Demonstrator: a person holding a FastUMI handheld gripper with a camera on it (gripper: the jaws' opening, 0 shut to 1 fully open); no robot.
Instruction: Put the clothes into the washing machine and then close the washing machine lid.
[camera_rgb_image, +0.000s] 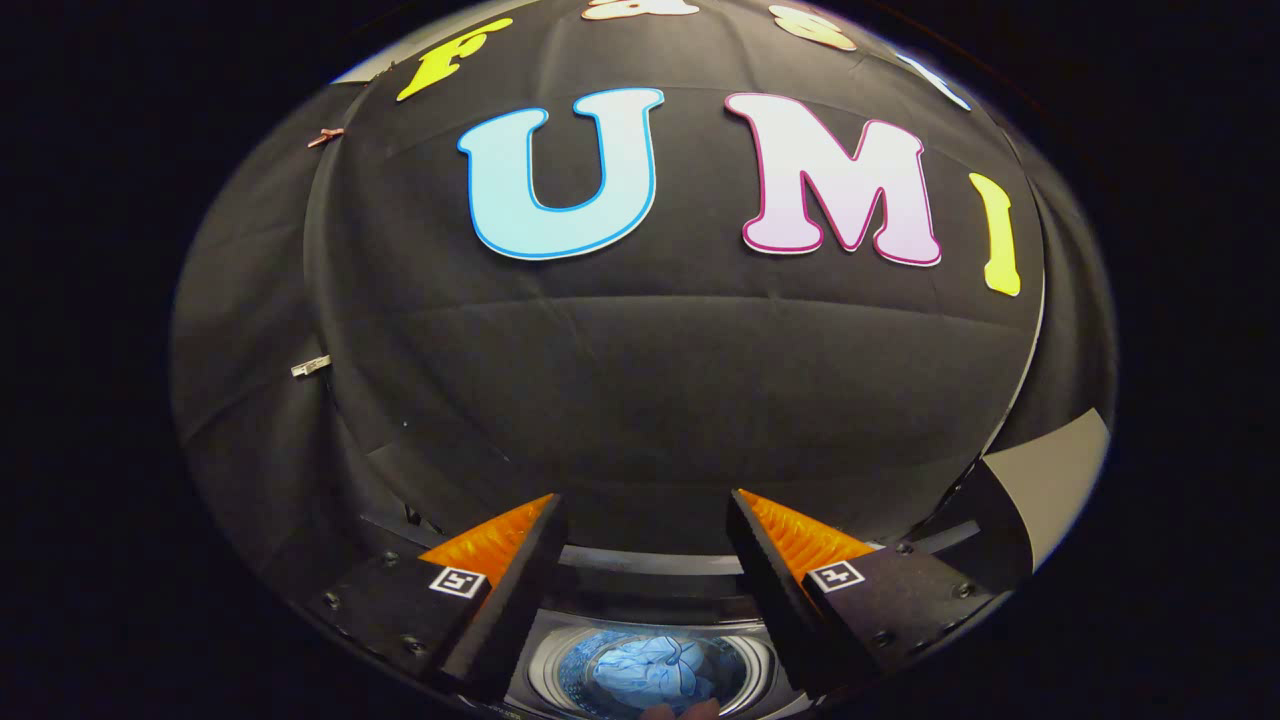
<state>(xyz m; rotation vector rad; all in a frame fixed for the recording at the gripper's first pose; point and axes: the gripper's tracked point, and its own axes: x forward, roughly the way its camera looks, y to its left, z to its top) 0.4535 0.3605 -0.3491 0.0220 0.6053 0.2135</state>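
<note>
Looking down past your gripper (645, 530), you've got the washing machine (650, 665) at 6 o'clock, low between the two fingers, with its round drum opening facing up. Clothes (650, 668), a crumpled pale blue bundle, sit inside the drum, roughly centred in the ring of the tub. Lid position: can't tell from here. A small sliver of something skin-toned shows at the near rim of the drum, too little to identify.

Your gripper is spread wide, nothing between the fingers (520, 590) and nothing touched by either one. Left finger sits at about 7 o'clock of the drum, right finger at about 5 o'clock, both angled inward toward 12.

Beyond the fingertips, from 9 through 12 to 3 o'clock, the black cloth wall (640, 400) of the booth. A small white clip (310, 366) hangs on the cloth at 9 o'clock, a reddish one (325, 137) higher at 10.
</note>
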